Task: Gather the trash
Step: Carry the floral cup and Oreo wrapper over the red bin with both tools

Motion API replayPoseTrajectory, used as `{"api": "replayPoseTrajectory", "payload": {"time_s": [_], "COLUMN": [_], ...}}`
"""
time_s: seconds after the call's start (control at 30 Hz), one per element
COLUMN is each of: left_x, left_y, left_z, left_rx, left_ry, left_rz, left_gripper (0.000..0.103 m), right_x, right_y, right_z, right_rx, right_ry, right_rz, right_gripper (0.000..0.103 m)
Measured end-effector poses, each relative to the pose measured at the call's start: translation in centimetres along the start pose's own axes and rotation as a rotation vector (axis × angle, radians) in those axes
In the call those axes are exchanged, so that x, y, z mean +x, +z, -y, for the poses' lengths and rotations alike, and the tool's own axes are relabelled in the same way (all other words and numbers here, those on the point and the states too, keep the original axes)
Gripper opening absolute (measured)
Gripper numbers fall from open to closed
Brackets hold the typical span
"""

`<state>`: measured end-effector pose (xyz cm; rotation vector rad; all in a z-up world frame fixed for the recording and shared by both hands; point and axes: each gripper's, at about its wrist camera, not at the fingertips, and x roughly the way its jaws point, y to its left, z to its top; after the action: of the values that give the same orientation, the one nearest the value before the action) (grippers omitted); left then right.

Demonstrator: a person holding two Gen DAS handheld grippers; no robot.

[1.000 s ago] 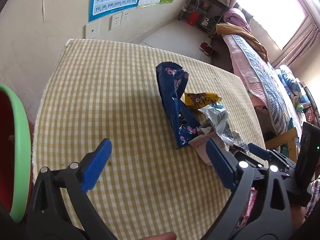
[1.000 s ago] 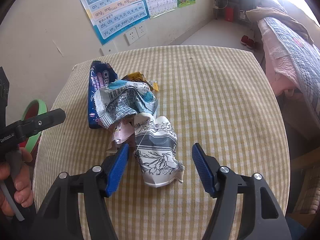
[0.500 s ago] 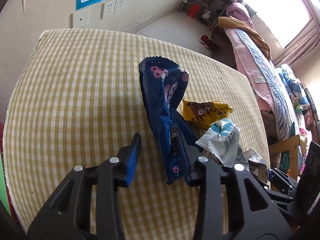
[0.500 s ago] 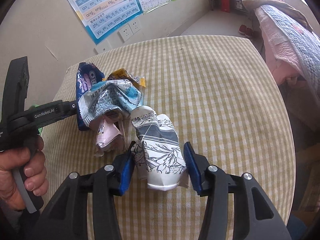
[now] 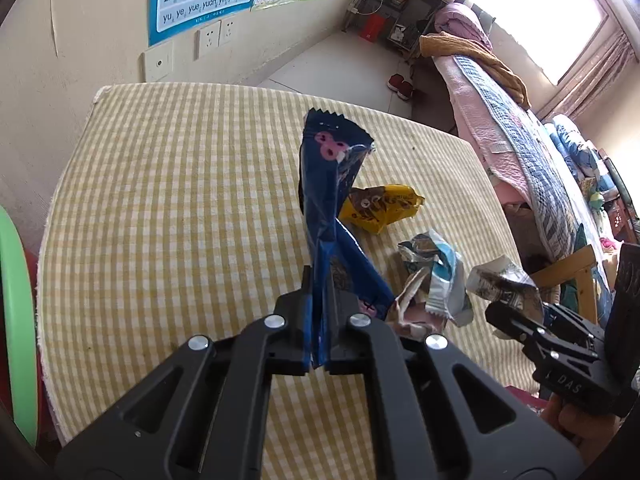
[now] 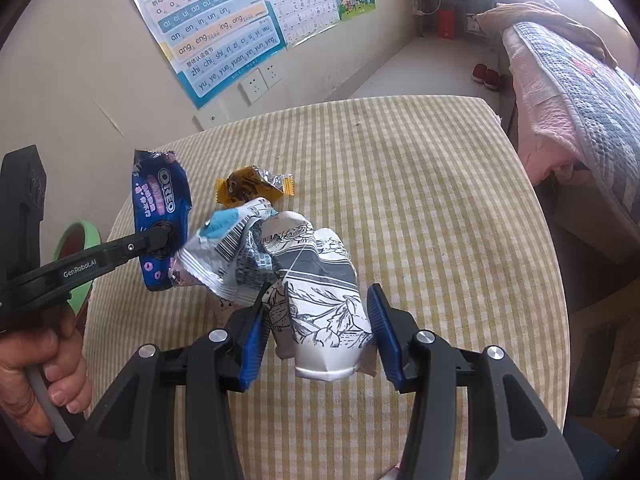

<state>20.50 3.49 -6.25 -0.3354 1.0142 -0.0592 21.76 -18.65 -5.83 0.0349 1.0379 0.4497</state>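
My left gripper (image 5: 318, 320) is shut on the lower end of a blue Oreo wrapper (image 5: 328, 200), which stands up from the checked tablecloth; it also shows in the right wrist view (image 6: 160, 216). My right gripper (image 6: 318, 332) is closed around a crumpled white paper cup with black drawings (image 6: 316, 296), its pads pressing both sides. A silver and blue wrapper (image 6: 232, 256) and a yellow-brown wrapper (image 6: 252, 188) lie beside them on the table (image 6: 420, 200).
A green-rimmed red bin (image 5: 16, 320) stands off the table's left edge. A bed with pink and blue quilts (image 5: 520, 140) runs along the right. A wall with posters and sockets (image 6: 224, 40) is behind the table.
My left gripper has closed on the blue wrapper and lifted it upright. My right gripper has closed in on the paper cup and grips it.
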Motion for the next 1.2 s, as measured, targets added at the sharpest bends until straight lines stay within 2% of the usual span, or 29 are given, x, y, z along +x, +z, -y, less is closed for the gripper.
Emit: {"api": "replayPoseTrajectory", "payload": {"time_s": [0.13, 0.43, 0.87, 1.2], "left_x": [-2.2, -6.6, -11.9, -15.6], "left_y": [-1.2, -4.2, -7.0, -8.7], "left_z": [0.0, -1.9, -6.4, -11.6], "left_rx": [0.031, 0.014, -0.054, -0.152], "left_ry": [0.029, 0.035, 0.072, 0.13], "left_rz": [0.022, 0.053, 0.111, 0.169], "left_gripper": [0.003, 0.003, 0.003, 0.004], "right_x": [-1.2, -3.3, -3.9, -2.5], "right_y": [-0.2, -1.4, -2.4, -2.6], "right_z": [-0.7, -3.2, -10.4, -17.1], "right_rx": [-0.007, -0.036, -0.132, -0.256], "right_ry": [0.002, 0.035, 0.094, 0.147], "right_rz": [0.02, 0.047, 0.056, 0.03], "right_gripper": [0.046, 0.046, 0.046, 0.046]}}
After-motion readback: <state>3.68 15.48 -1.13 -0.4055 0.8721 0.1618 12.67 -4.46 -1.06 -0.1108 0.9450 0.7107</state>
